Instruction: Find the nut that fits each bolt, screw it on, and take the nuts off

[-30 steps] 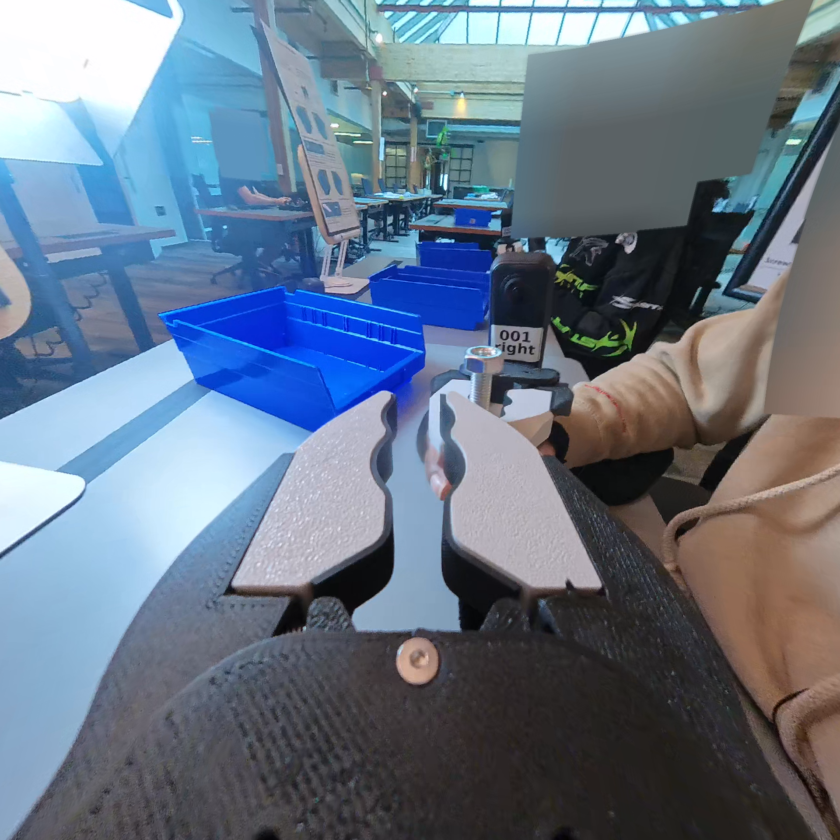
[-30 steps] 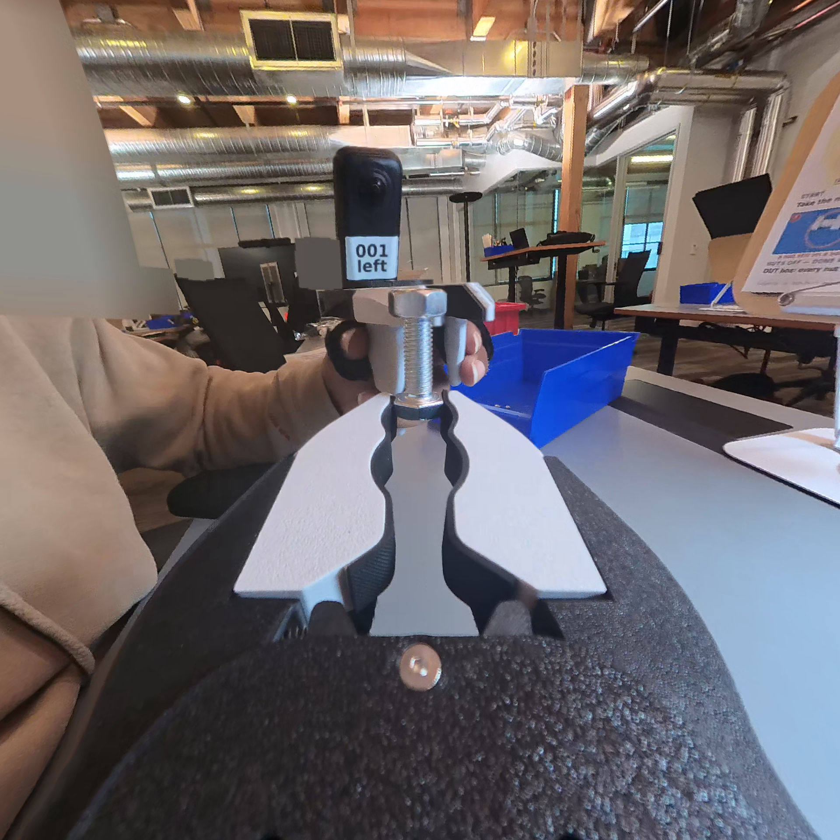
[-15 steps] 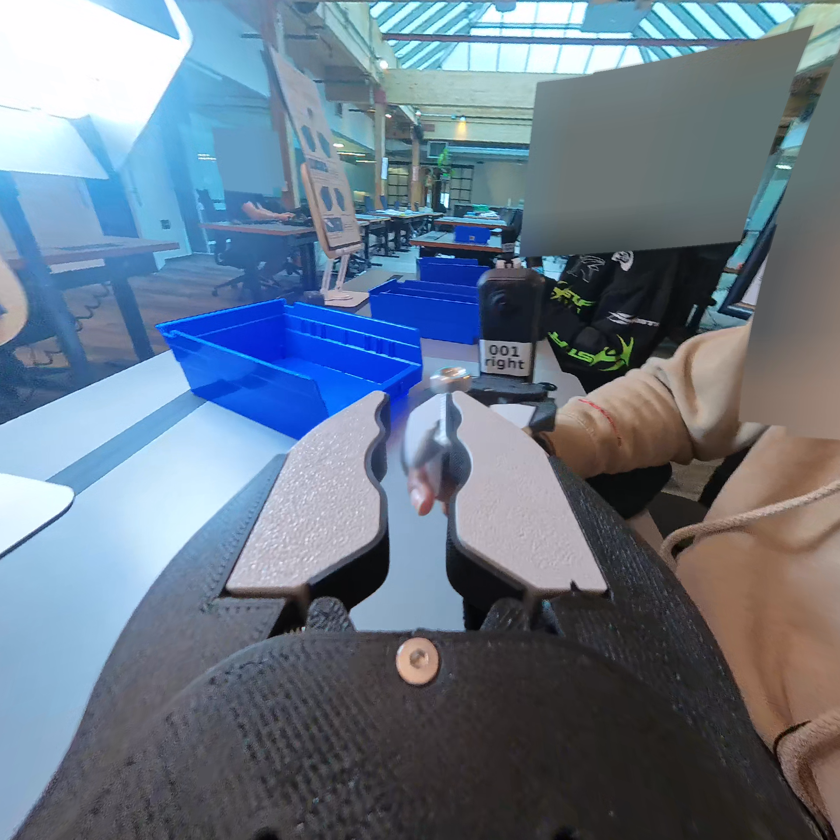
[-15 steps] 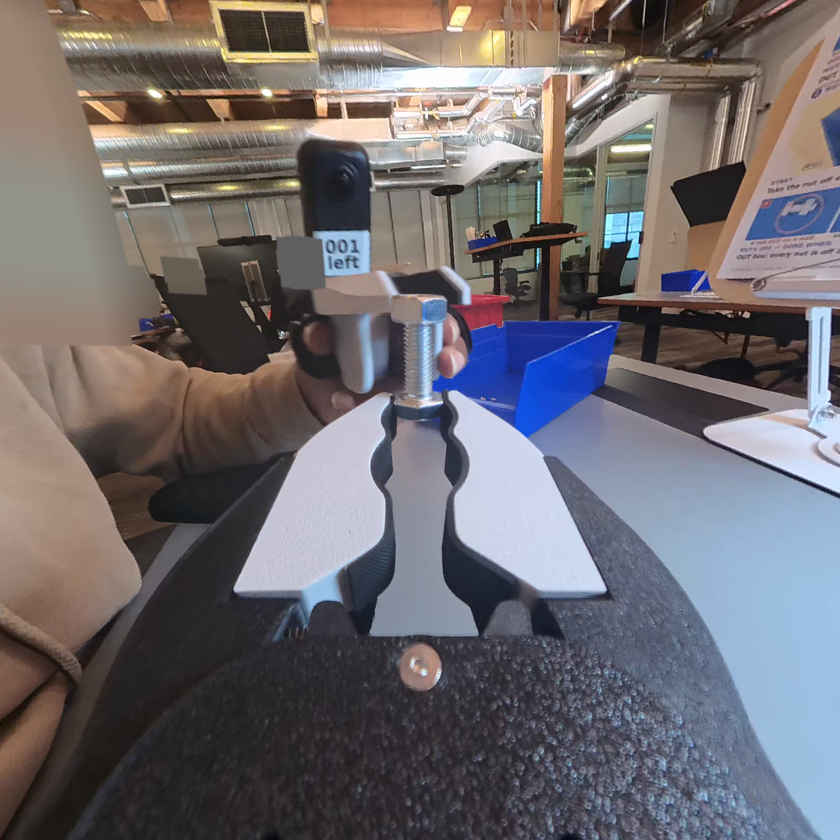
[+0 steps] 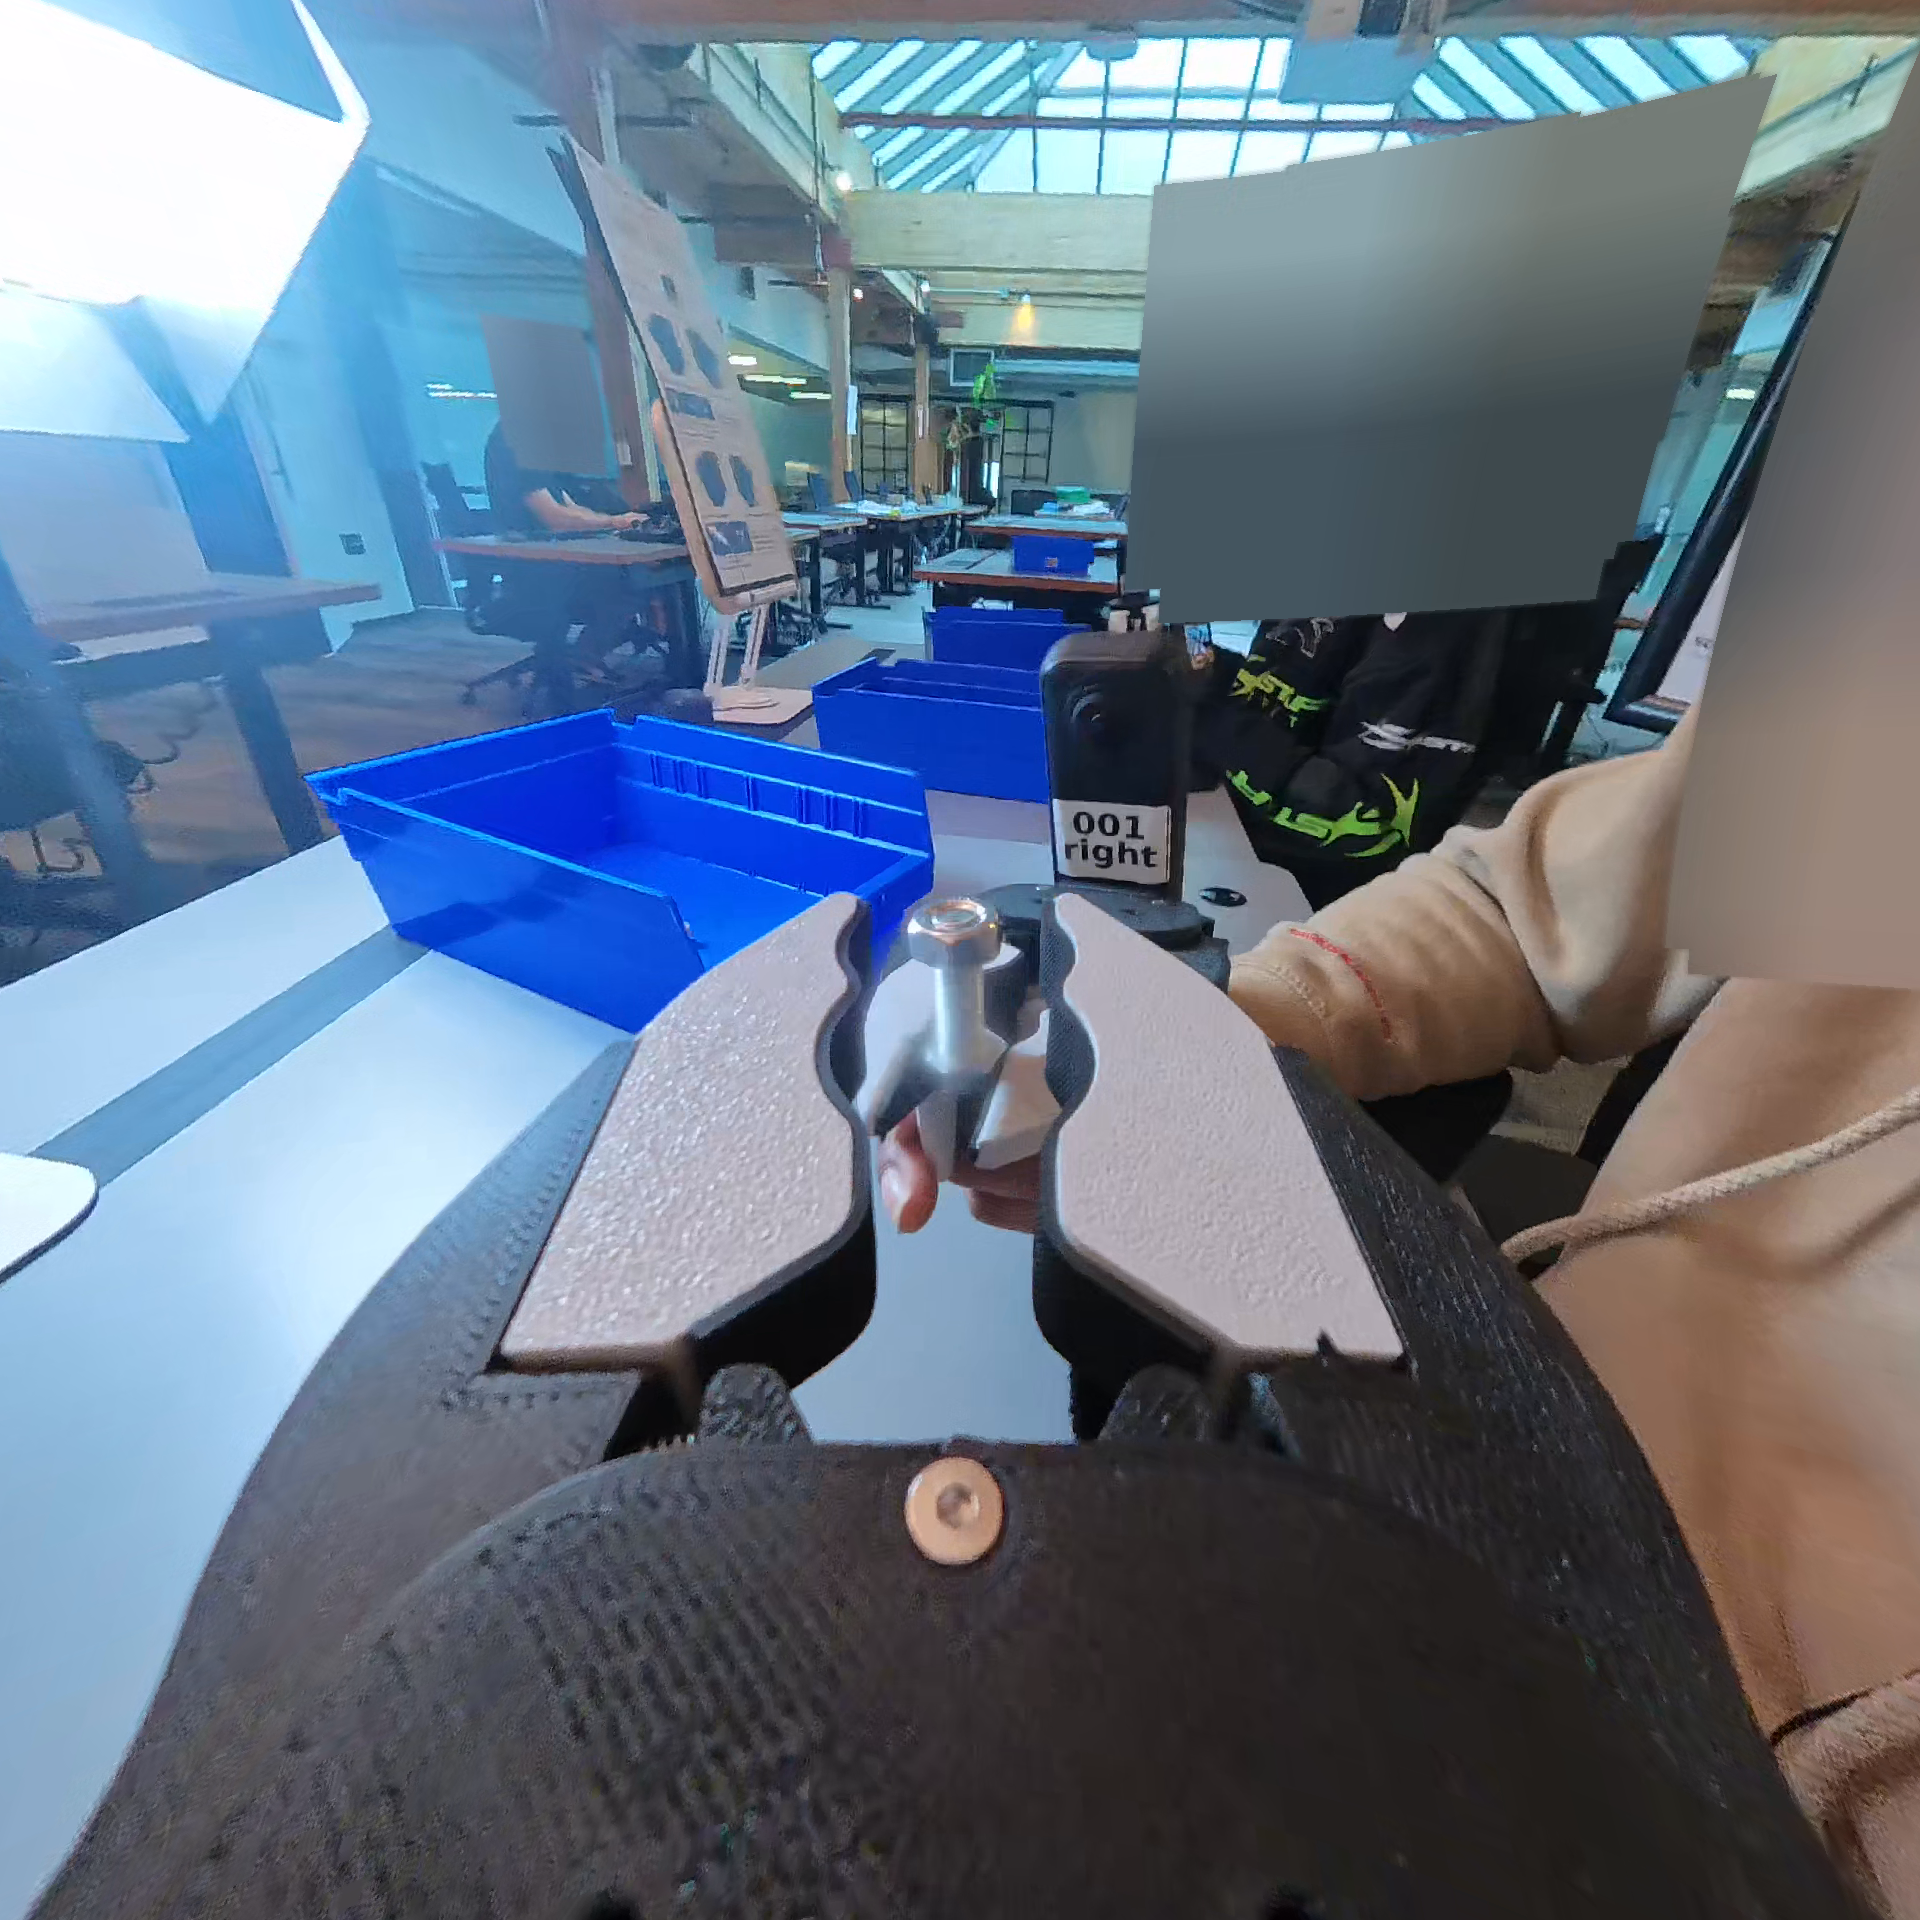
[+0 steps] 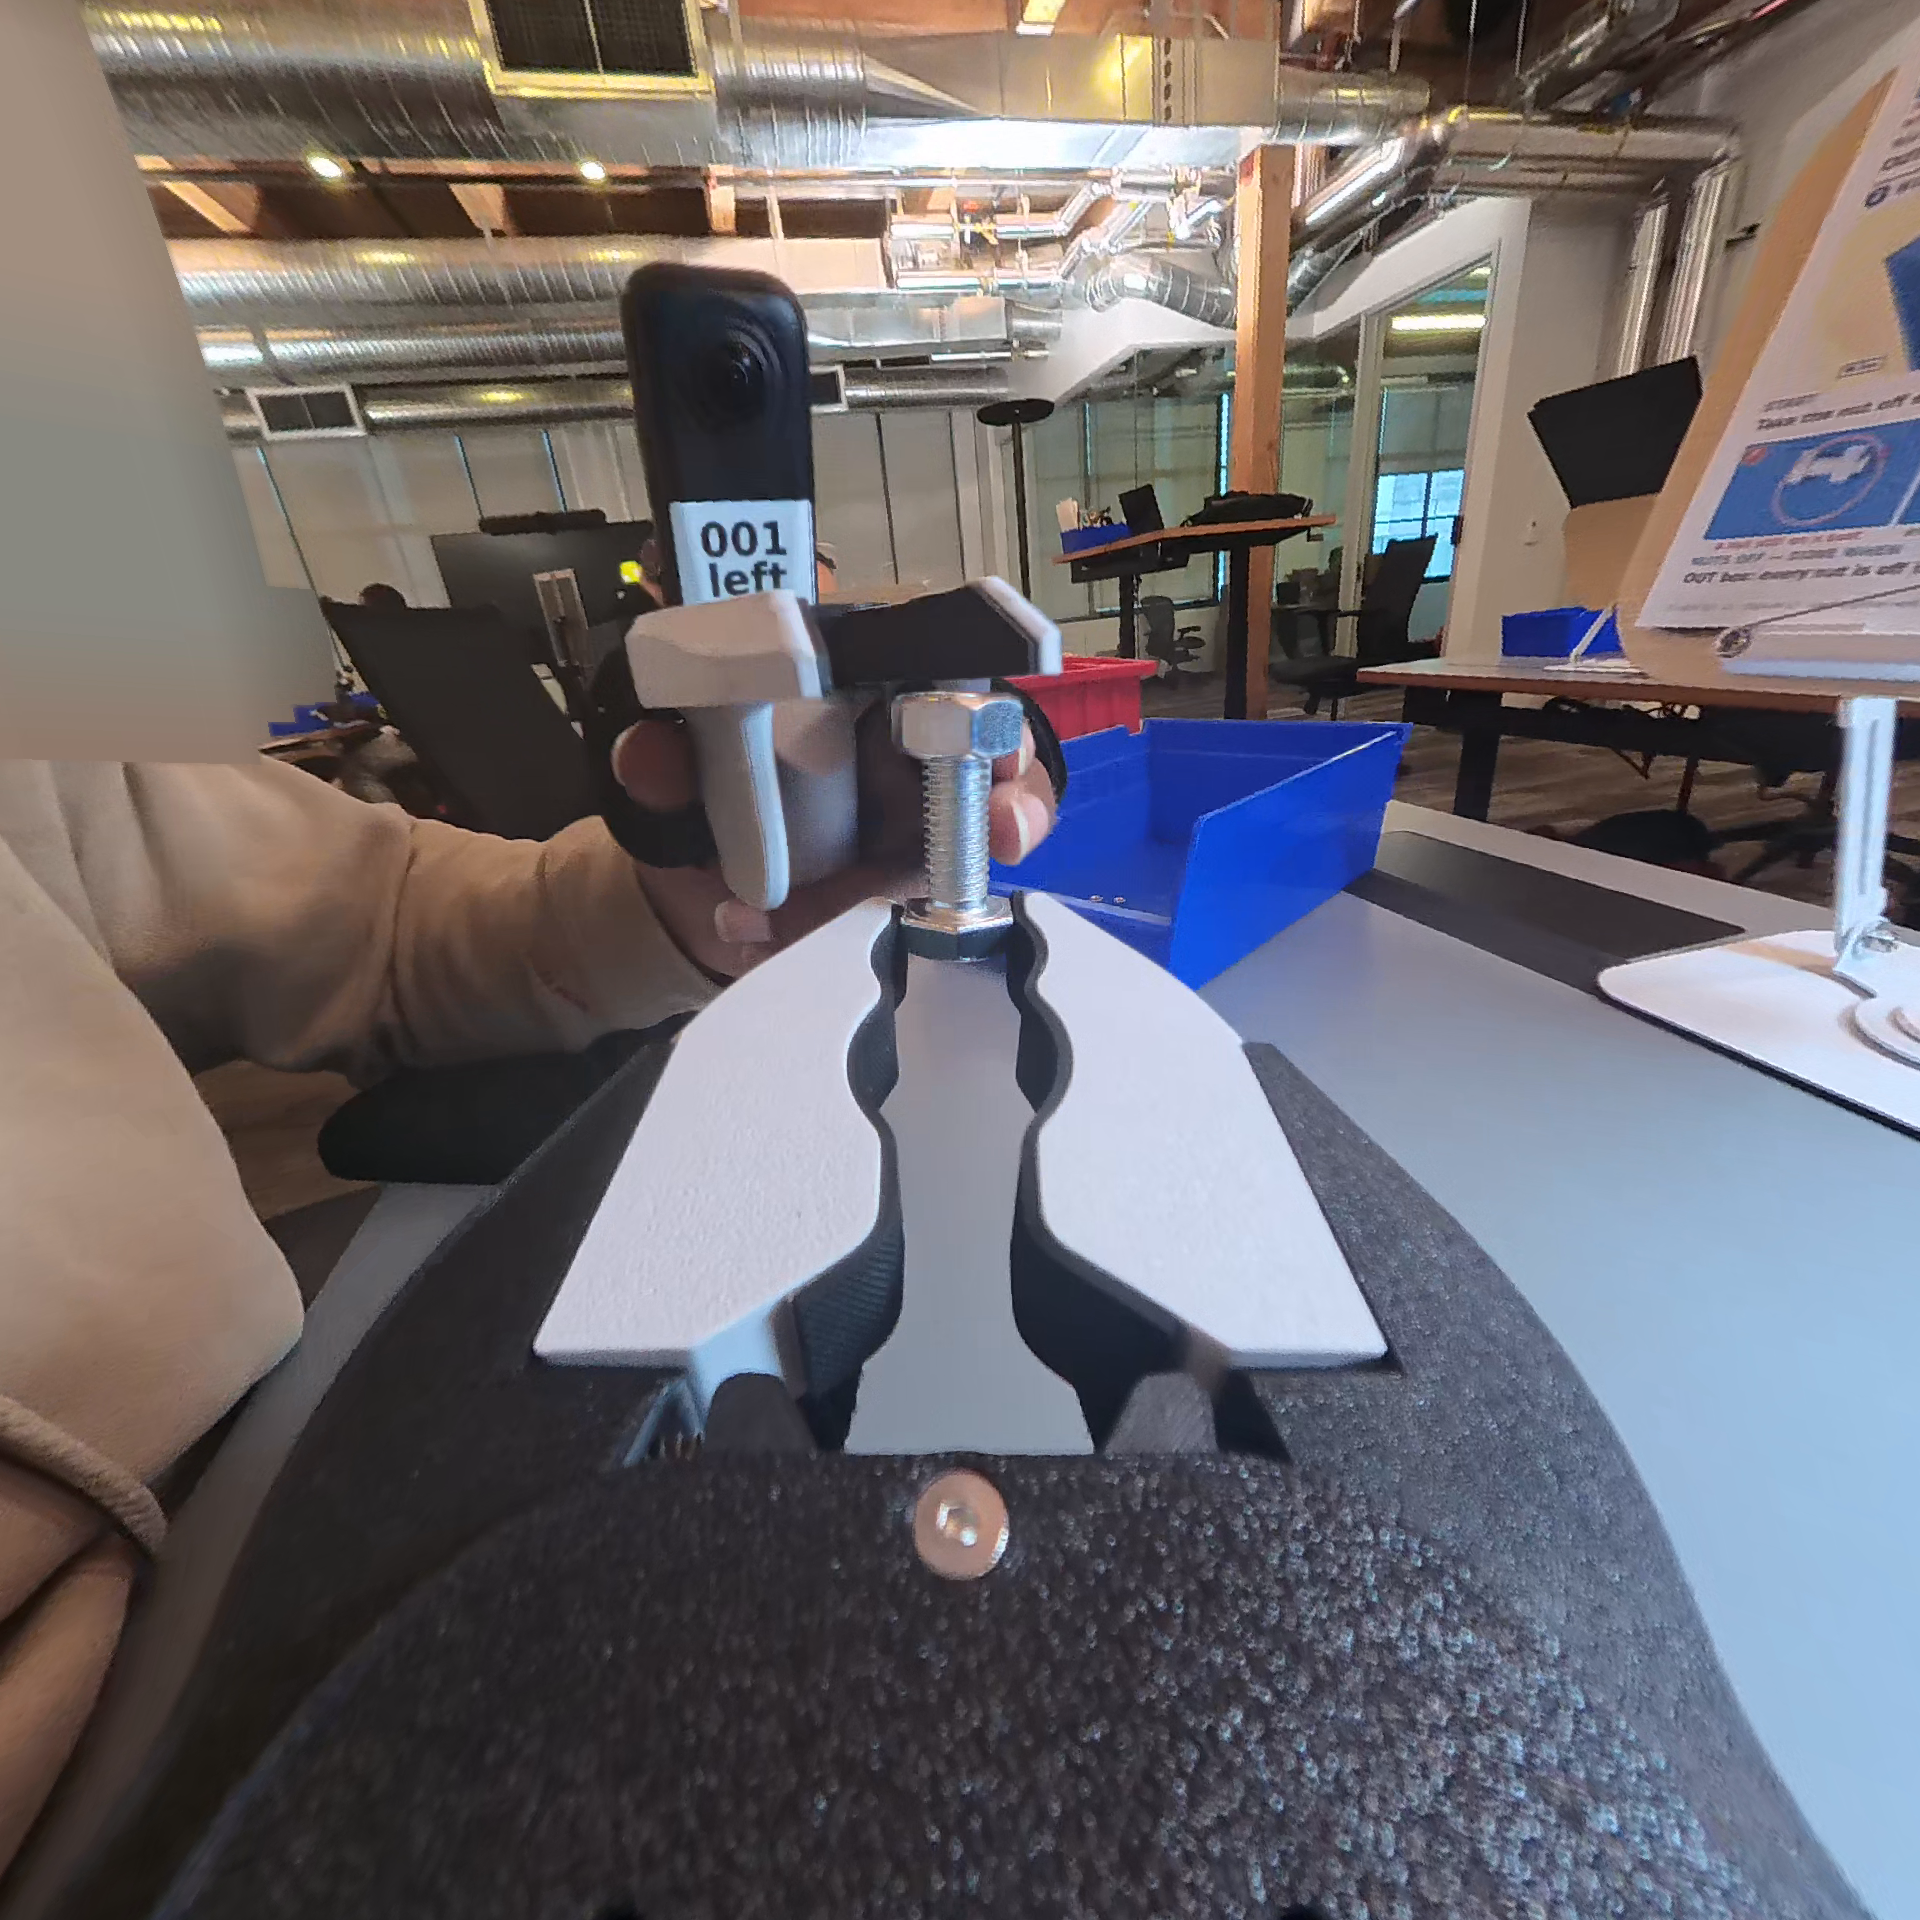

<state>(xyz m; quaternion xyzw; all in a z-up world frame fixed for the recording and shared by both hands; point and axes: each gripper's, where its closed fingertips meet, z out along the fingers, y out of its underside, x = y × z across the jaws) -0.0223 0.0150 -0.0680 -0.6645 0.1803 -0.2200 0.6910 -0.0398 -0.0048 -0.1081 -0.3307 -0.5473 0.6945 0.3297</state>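
Note:
A silver bolt (image 6: 956,821) stands upright with its hex head on top. A nut (image 6: 951,923) sits at the bottom of its thread. My right gripper (image 6: 954,914) is shut on the nut and holds the bolt above the grey table (image 6: 1507,1195). In the left wrist view, the bolt head (image 5: 951,925) sits between the tips of my left gripper (image 5: 954,920), whose jaws stand wider than the head. The right gripper's fingertips (image 5: 1003,1117) show below it. In the right wrist view, the left gripper (image 6: 831,665) is rolled sideways, right at the bolt head.
A blue bin (image 5: 623,831) stands on the table behind the grippers; it also shows in the right wrist view (image 6: 1247,821). More blue bins (image 5: 935,717) stand farther back. A sign on a white stand (image 6: 1766,987) is at the right. The person's beige sleeve (image 6: 312,914) is on the left. Spacing between my two grippers at the tips: around 4 cm.
My left gripper drew away from the bolt head, opened wider, rolled sideways and came back around the head. The right gripper kept its hold on the nut.

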